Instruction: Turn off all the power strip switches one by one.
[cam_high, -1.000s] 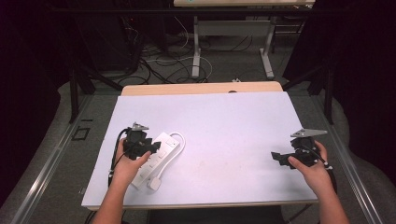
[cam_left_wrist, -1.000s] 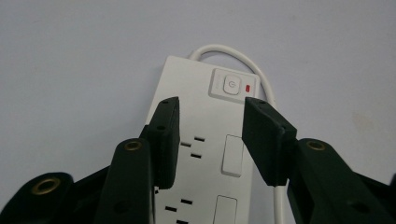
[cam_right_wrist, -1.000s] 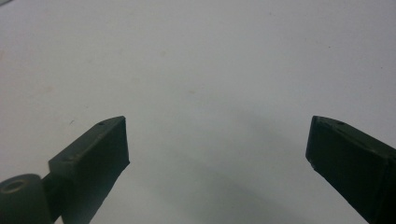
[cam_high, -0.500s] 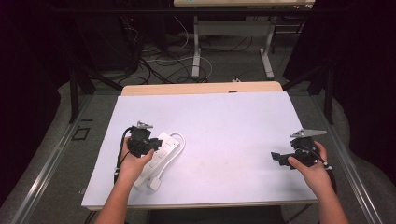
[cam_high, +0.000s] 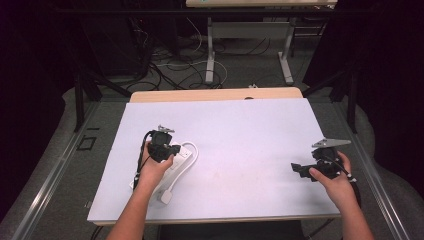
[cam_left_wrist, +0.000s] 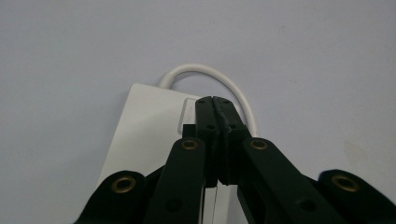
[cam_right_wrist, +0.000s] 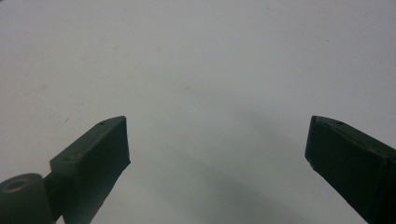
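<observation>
A white power strip (cam_high: 172, 162) lies on the left part of the table (cam_high: 240, 130), its cord (cam_left_wrist: 205, 74) looping off the far end. The left gripper (cam_left_wrist: 215, 101) hangs over the strip, jaws pressed together with nothing between them, tips above the strip's far end near the cord. The right gripper (cam_right_wrist: 217, 140) sits well apart at the table's right, jaws spread wide over bare surface.

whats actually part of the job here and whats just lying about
In the job, as far as it looks:
- power strip, white, flat on the table
- its looped white cord
- left gripper, jaws shut, over the strip's end
- right gripper, jaws open over bare table

Just lying about:
- cables on the floor beyond the table
- desk legs behind
</observation>
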